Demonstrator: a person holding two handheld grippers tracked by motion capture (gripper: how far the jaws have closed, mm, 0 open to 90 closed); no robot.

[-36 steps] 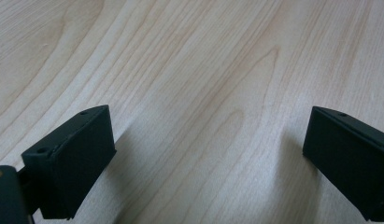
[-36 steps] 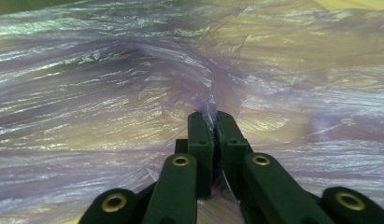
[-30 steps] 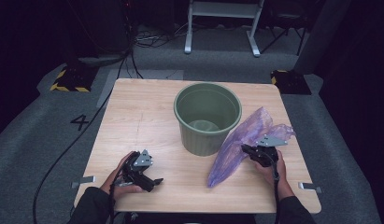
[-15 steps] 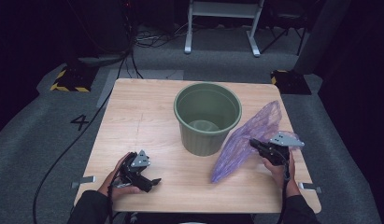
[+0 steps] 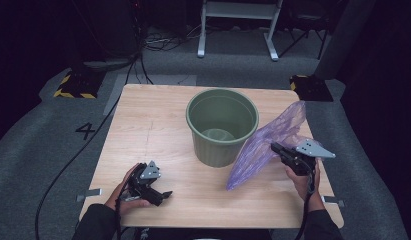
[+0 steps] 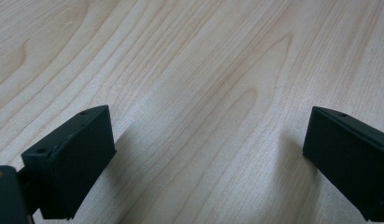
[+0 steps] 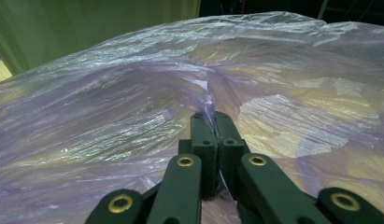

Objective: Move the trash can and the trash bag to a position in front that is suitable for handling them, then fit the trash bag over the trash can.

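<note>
A green plastic bin stands upright at the middle of the wooden table. A thin purple plastic bag stretches from the table up along the bin's right side. My right gripper is shut on the bag's edge, and its jaws pinch a fold of the purple film in the right gripper view, with the green bin wall behind. My left gripper rests low at the table's front left, open. Bare wood lies between its jaws.
The table's front edge is close to both hands. A metal frame stands on the grey floor beyond the table. Black cables run across the floor at the left. Yellow-black striped blocks sit near the table's far corners.
My right gripper has pulled the bag to the right and toward the front edge, drawing it out flatter. The left gripper has stayed in place.
</note>
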